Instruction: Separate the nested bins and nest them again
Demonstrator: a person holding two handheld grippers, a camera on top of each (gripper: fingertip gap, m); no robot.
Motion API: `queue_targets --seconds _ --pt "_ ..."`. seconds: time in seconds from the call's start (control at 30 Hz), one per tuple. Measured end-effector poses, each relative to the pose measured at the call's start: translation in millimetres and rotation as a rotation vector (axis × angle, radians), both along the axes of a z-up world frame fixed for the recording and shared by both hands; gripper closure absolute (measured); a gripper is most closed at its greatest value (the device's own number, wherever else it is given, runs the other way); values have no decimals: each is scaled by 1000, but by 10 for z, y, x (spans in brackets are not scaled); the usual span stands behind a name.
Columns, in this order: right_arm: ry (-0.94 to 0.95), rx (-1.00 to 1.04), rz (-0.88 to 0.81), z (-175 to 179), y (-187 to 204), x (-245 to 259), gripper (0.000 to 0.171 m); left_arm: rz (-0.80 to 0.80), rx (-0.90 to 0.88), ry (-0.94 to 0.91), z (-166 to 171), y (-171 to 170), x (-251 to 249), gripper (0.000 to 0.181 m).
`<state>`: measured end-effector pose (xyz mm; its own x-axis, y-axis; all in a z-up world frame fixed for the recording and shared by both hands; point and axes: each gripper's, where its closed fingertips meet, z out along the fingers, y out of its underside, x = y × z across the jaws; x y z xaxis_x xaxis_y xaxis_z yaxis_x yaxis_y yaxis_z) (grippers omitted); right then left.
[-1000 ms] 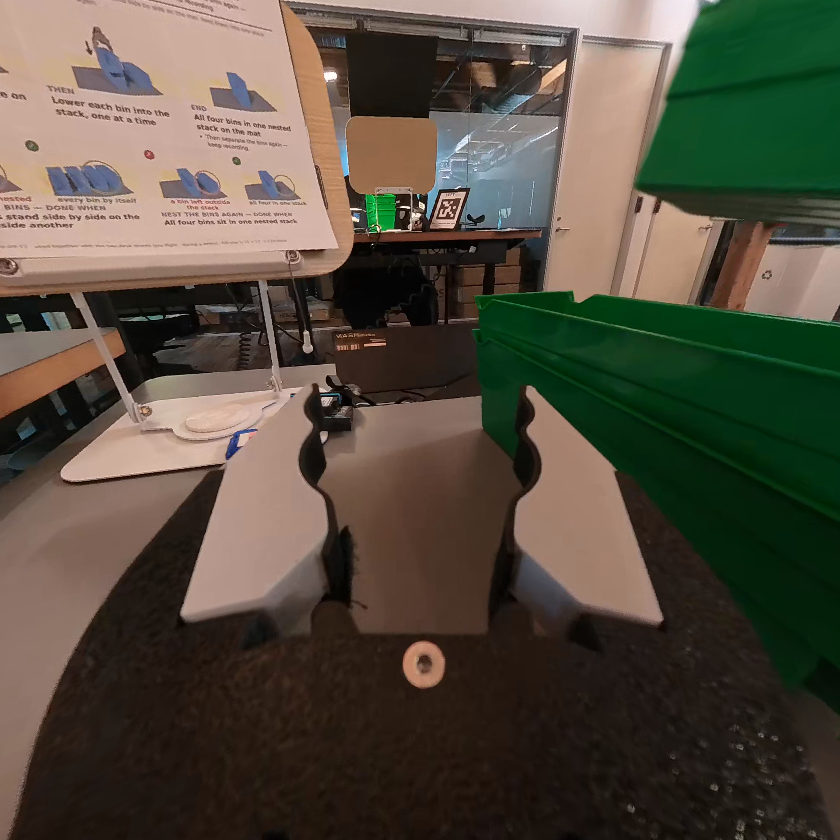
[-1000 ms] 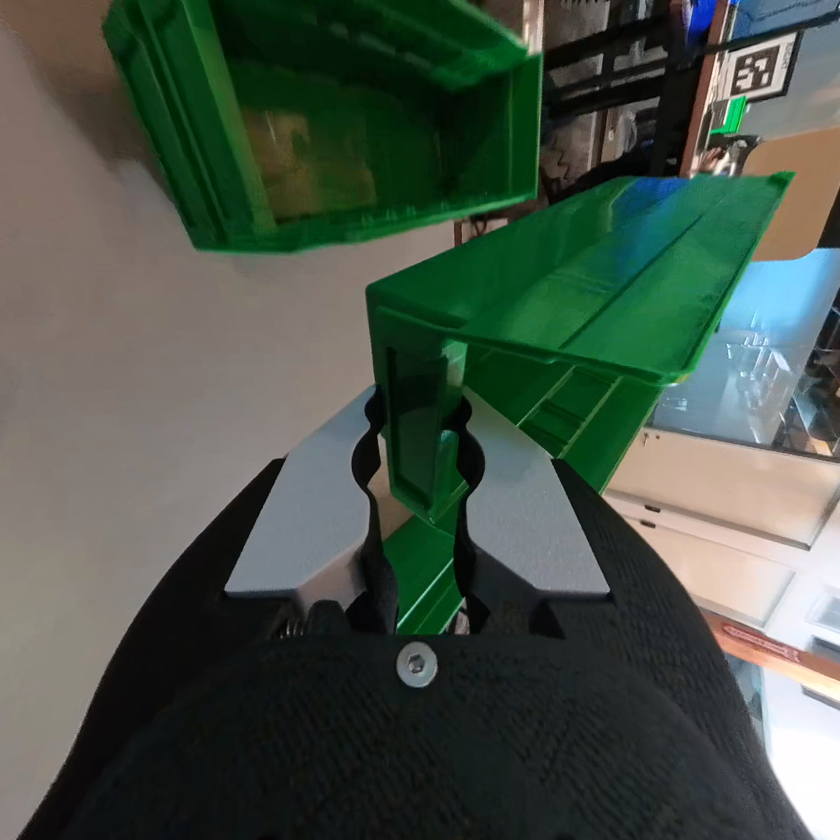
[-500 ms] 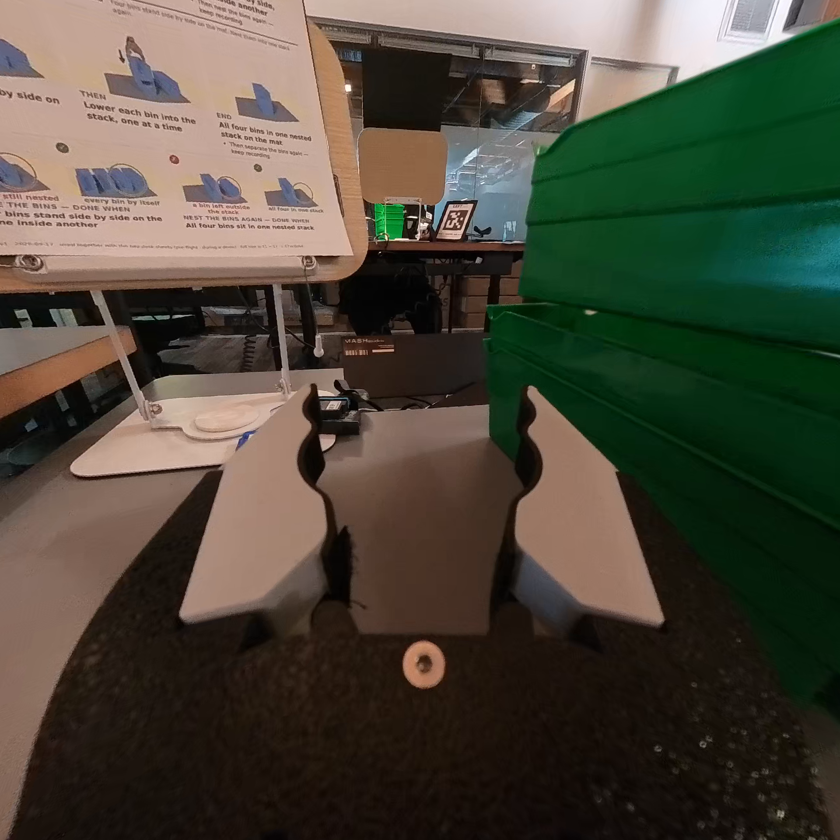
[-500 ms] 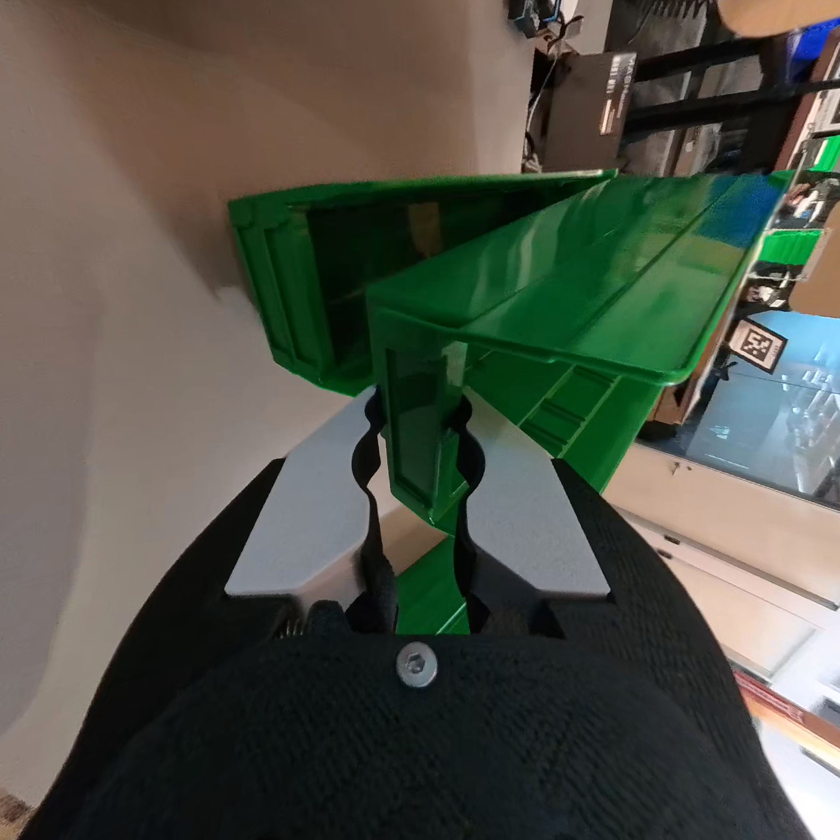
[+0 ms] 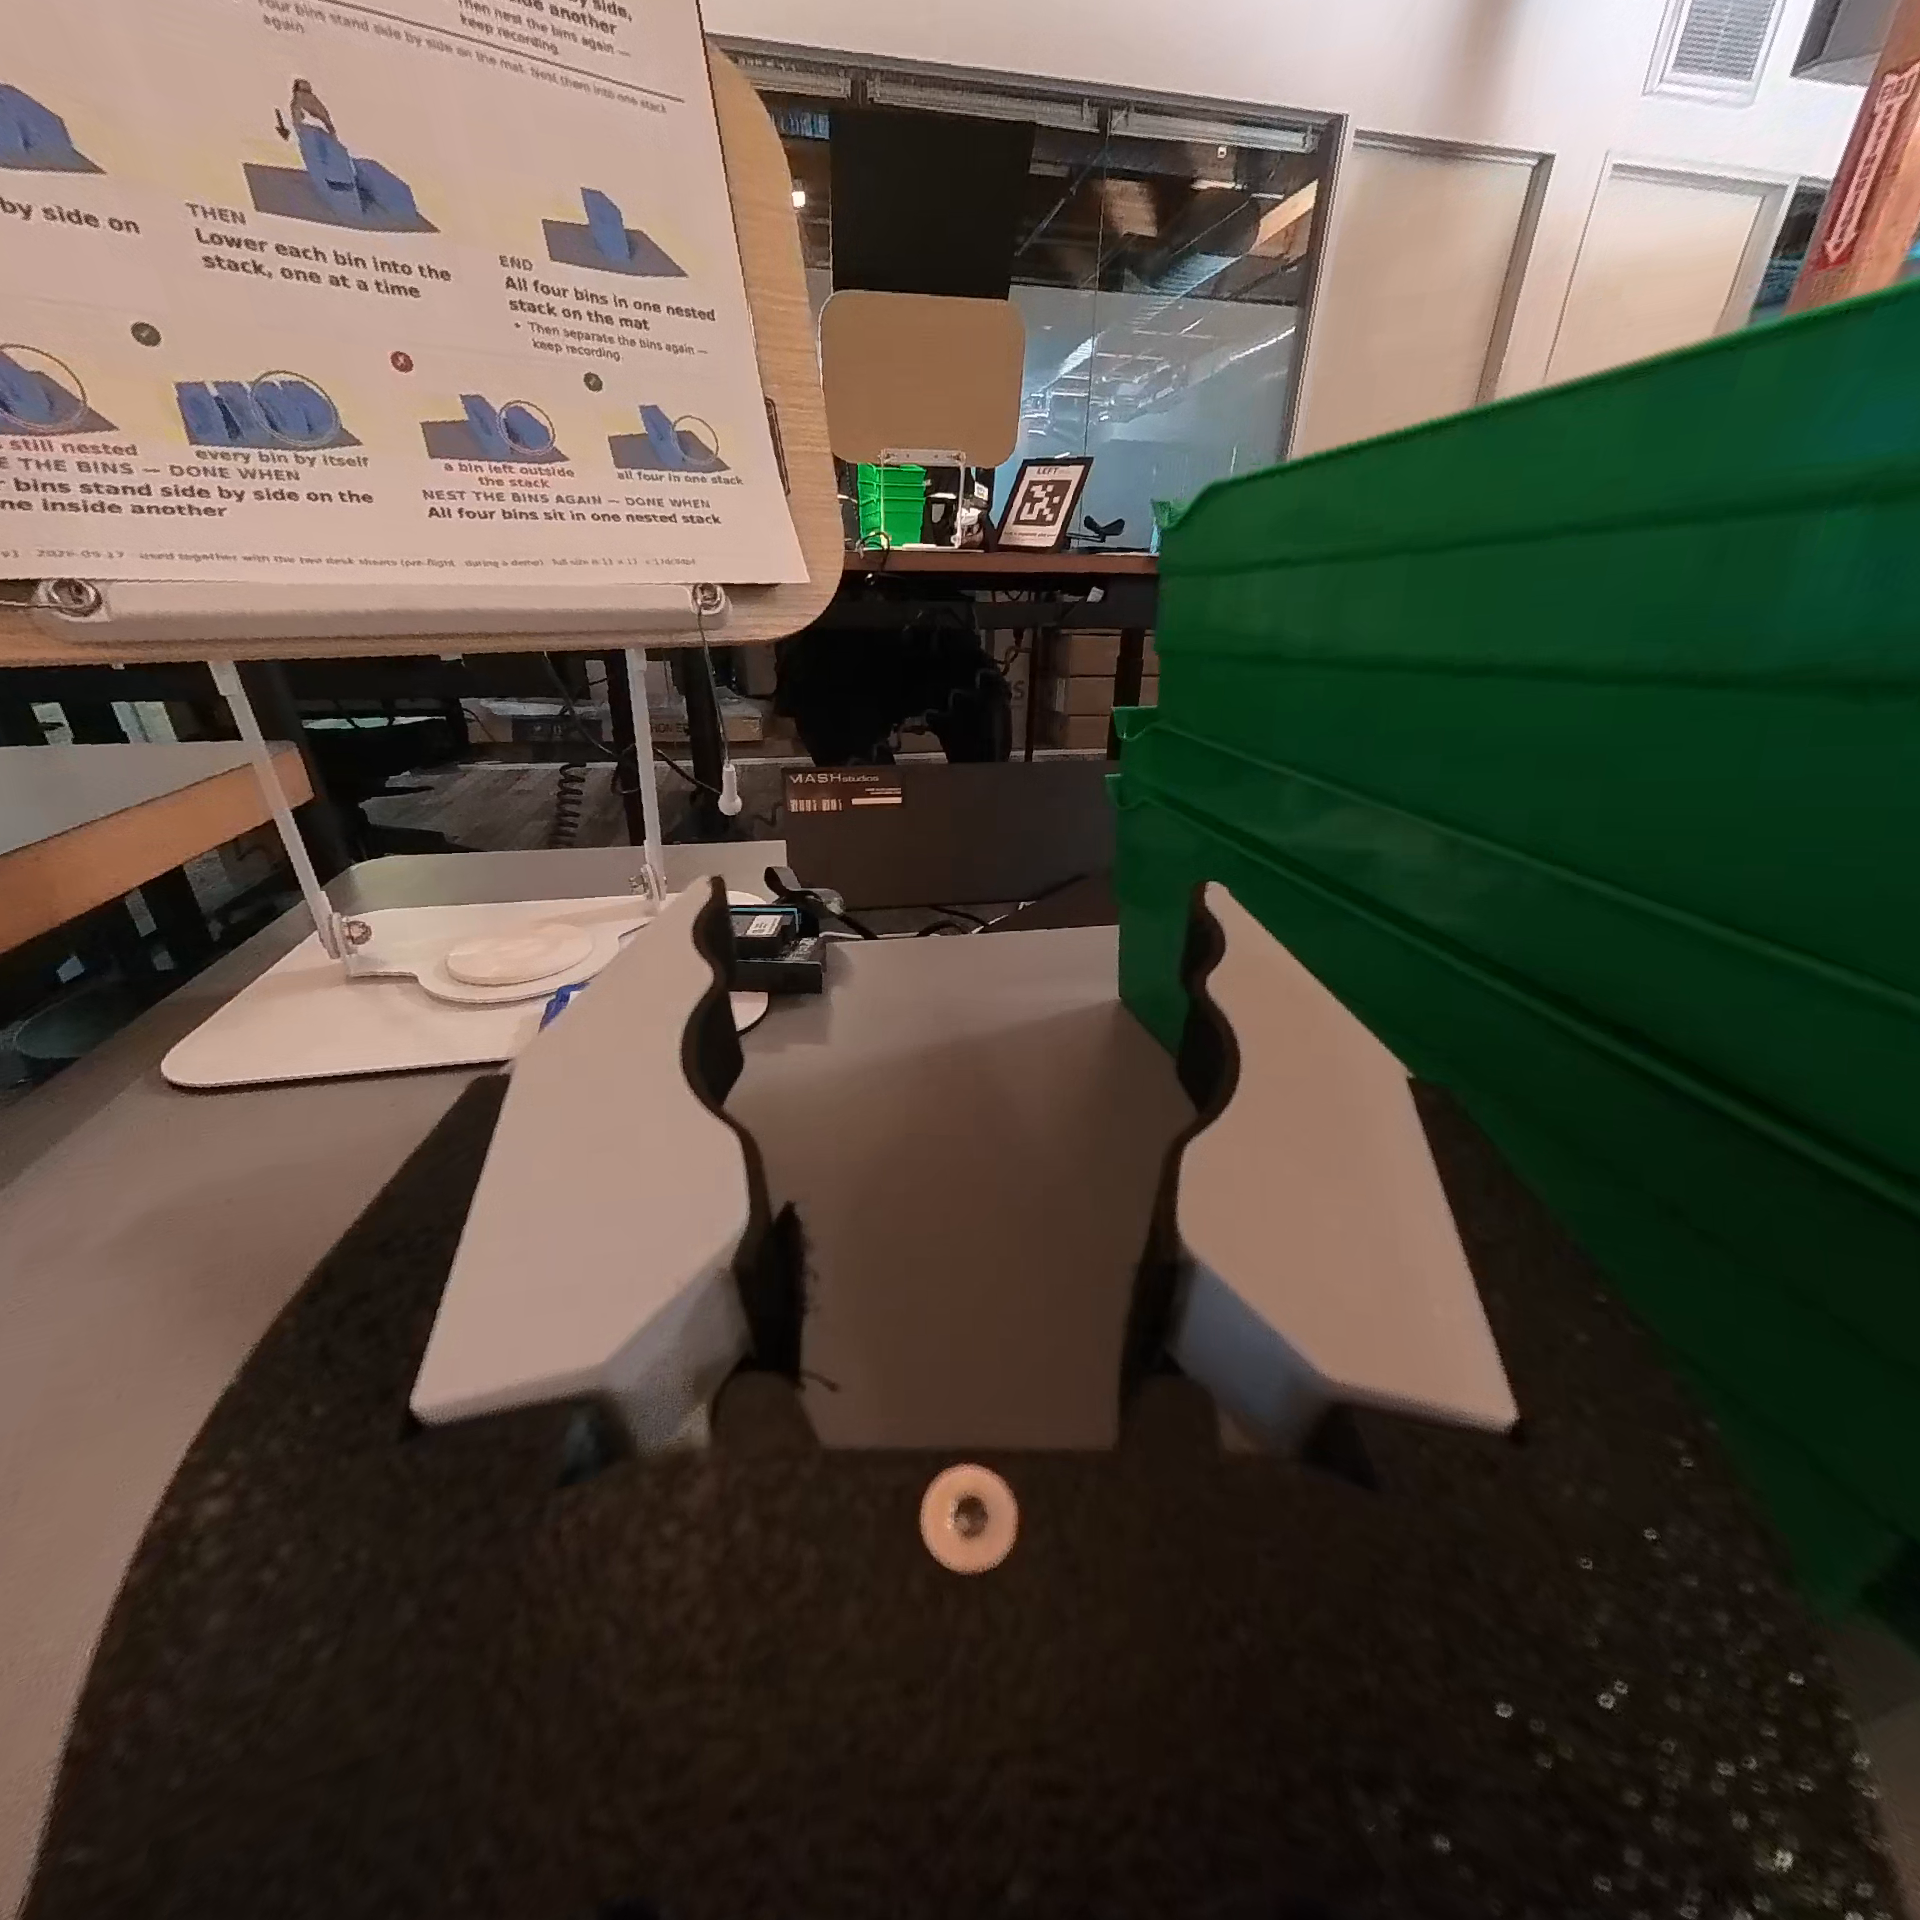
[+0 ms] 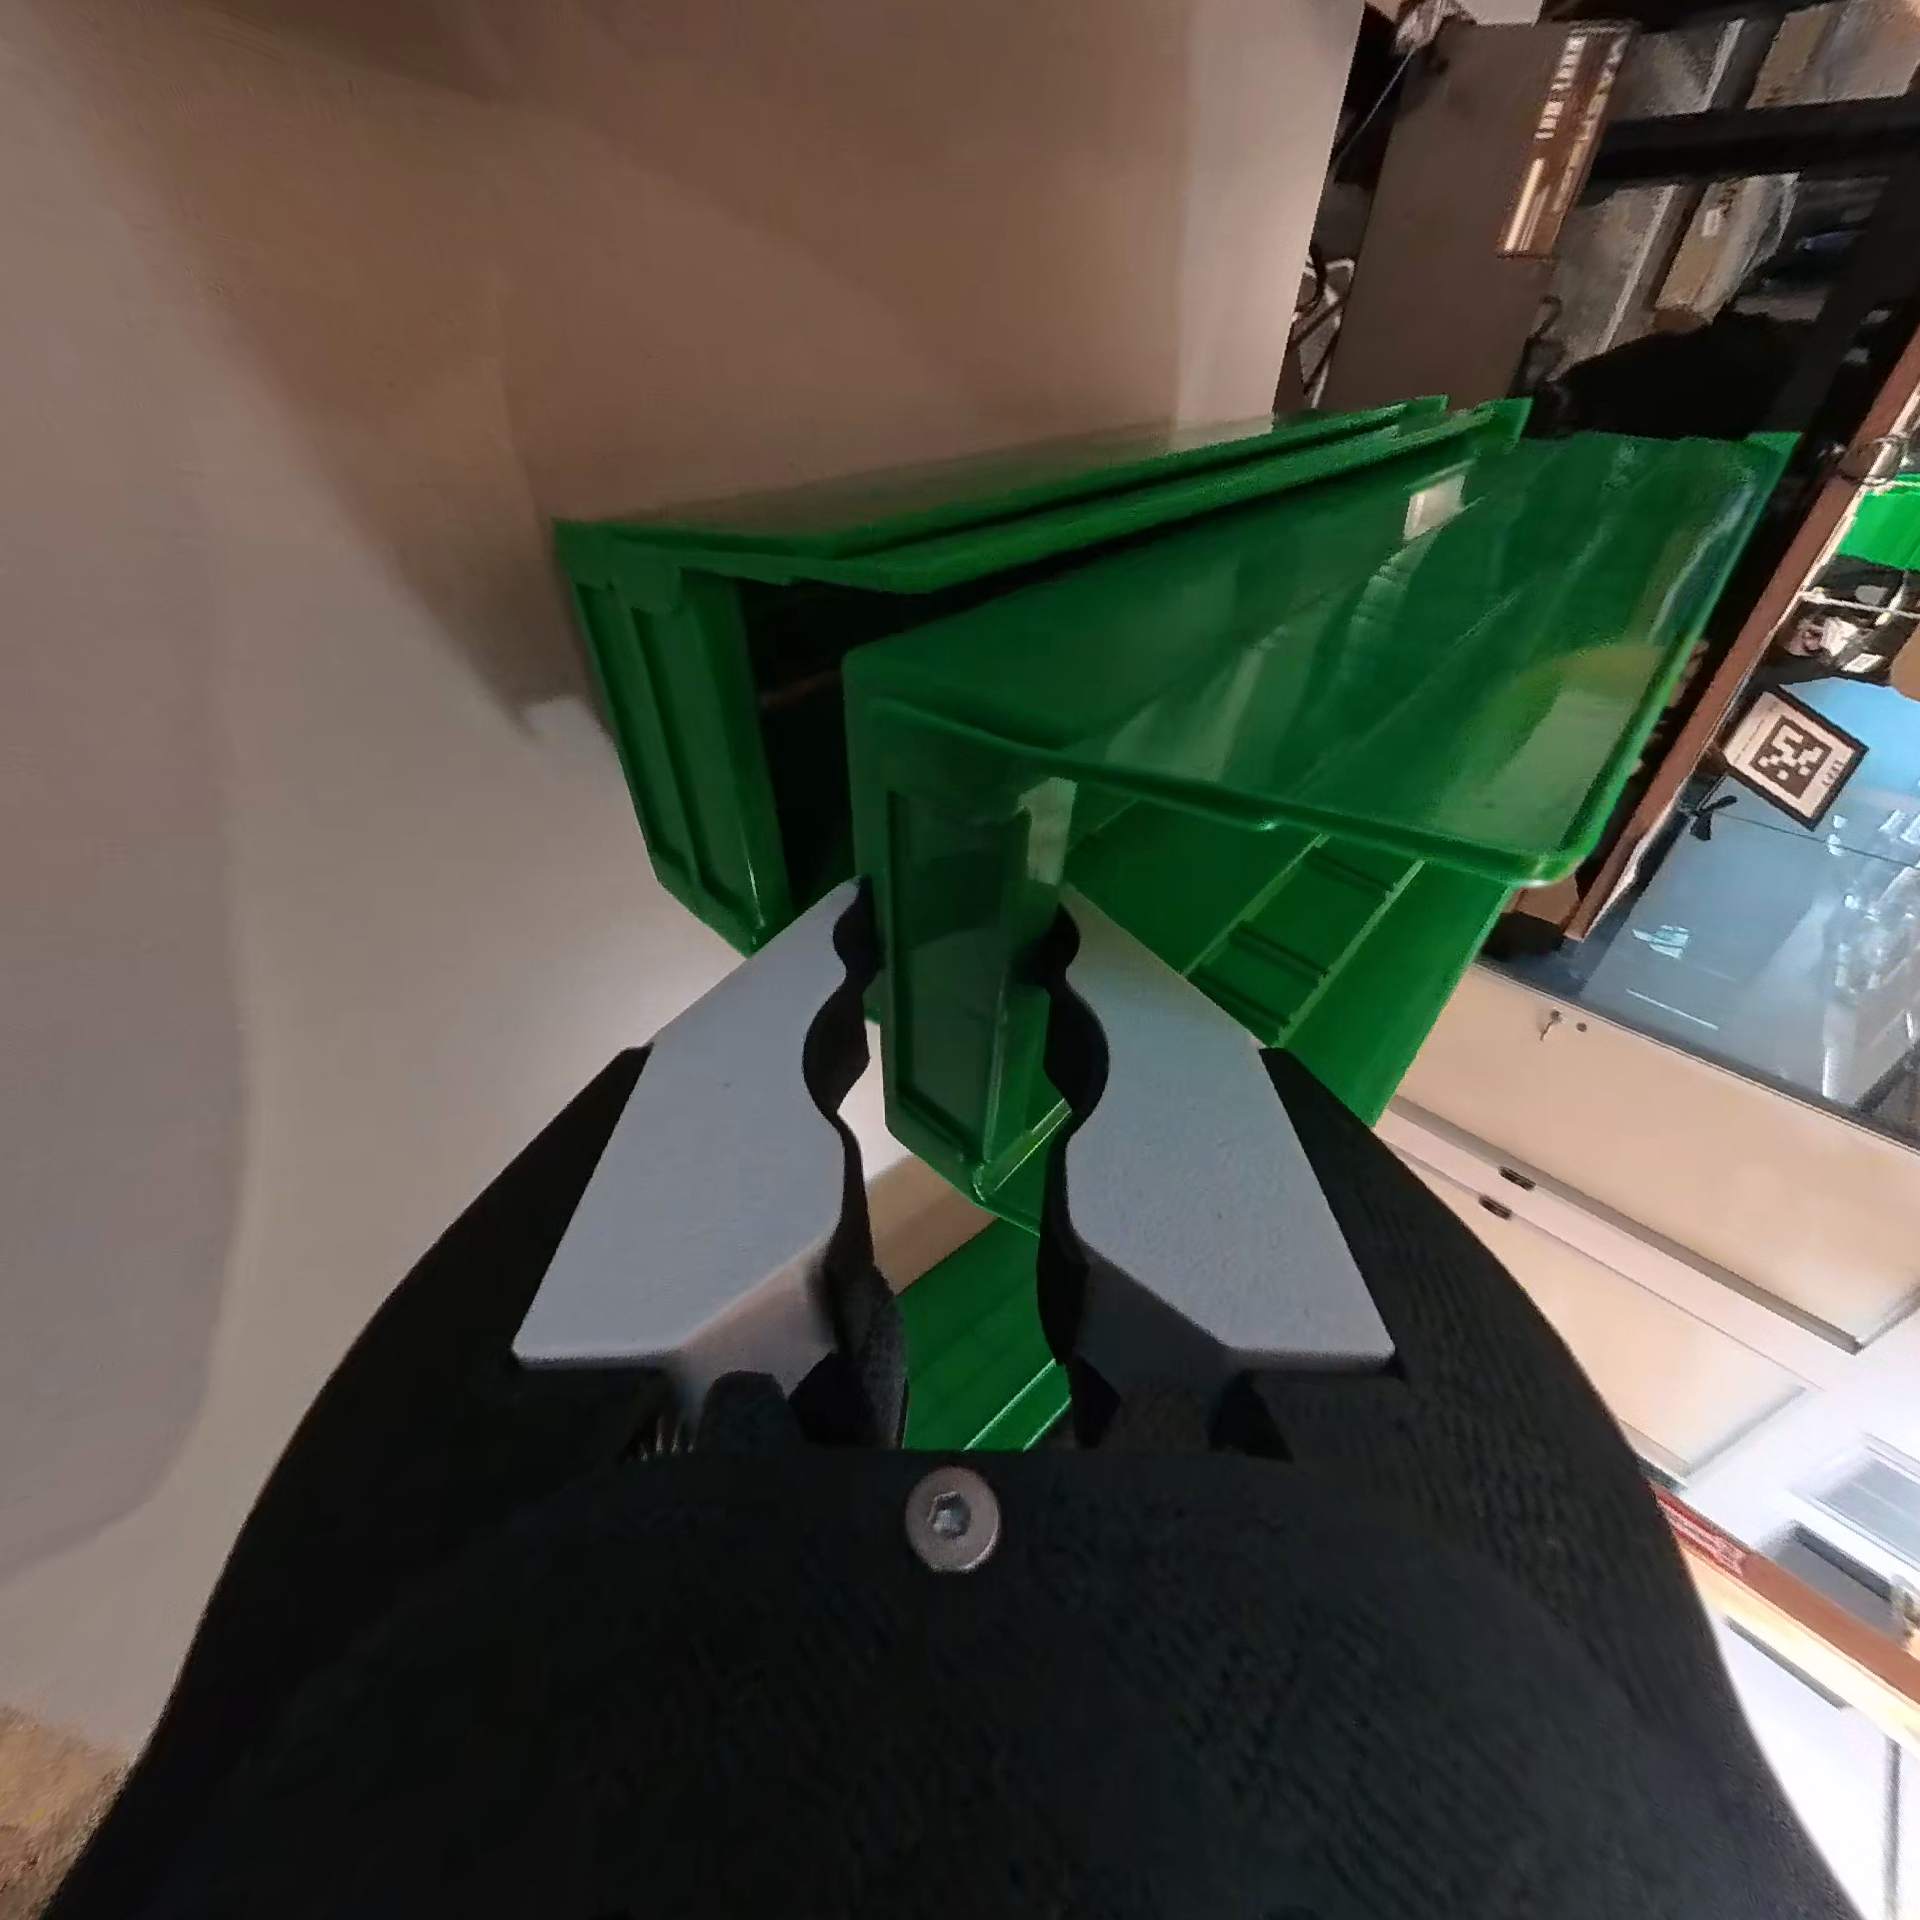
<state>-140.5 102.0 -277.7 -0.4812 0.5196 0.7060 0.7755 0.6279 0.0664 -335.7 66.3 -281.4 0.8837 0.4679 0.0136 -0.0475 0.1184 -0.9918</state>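
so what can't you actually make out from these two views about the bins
- Bin count: in the left wrist view the stack runs off the right edge.
- How deep the held bin sits: in the right wrist view it covers the stack's inside.
- Stack's base: the left gripper and its black body hide it.
- Right gripper contact: one pad's touch is unclear.
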Motion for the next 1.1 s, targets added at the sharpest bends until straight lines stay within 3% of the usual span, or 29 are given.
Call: queue_targets --seconds 0.03,0.3,0.53,0.7,0.83,1.1 --pt "-5 6 -1 -25 16 -7 143 -1 -1 -1 -1 1 0 97" --pt "-2 88 63 -196 56 -79 137 -2 -8 0 -14 13 0 97" --pt "164 55 102 -12 -30 -87 85 -5 -19 2 -35 28 3 97" --pt "353 -83 191 202 -222 223 81 -4 -22 4 -38 30 4 97" --pt "515 -132 216 306 63 688 81 -1 -21 5 -37 27 0 97" --pt "418 -100 196 -259 550 1326 84 10 -39 11 -71 25 -14 98"
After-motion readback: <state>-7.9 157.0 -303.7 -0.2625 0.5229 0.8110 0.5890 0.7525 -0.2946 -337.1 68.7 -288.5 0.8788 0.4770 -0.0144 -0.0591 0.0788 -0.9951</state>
